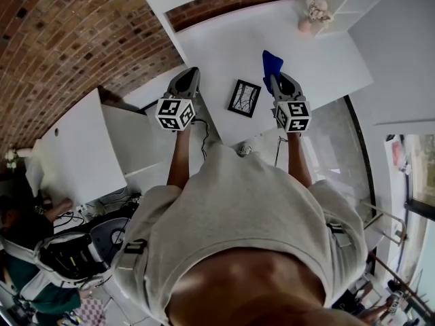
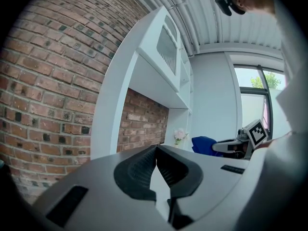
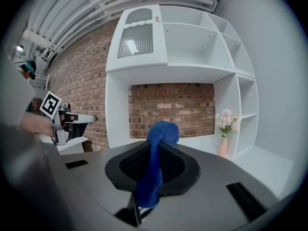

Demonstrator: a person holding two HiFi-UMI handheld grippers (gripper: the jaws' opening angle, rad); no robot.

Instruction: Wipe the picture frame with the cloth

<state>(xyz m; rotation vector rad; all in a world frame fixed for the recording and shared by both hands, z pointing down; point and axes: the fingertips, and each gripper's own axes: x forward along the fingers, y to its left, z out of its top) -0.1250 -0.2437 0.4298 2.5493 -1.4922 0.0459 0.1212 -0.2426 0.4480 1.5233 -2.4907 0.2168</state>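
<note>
A small black picture frame [image 1: 244,98] lies flat on the white desk [image 1: 319,60], between my two grippers. My right gripper [image 1: 275,77] is shut on a blue cloth [image 1: 270,62], held above the desk to the frame's right. The cloth [image 3: 155,163] is pinched between the jaws and bunches out past their tips. My left gripper [image 1: 187,79] hangs to the frame's left, shut with nothing in it; its jaws [image 2: 155,153] meet at the tips. In the left gripper view the cloth [image 2: 205,145] and the right gripper [image 2: 230,147] appear at the right.
A pink vase with pale flowers [image 1: 313,13] stands at the desk's back right, near white shelves [image 3: 226,66]. A brick wall [image 1: 61,32] runs along the left. A cable [image 1: 202,131] hangs by the desk's front edge. A seated person [image 1: 27,250] is at lower left.
</note>
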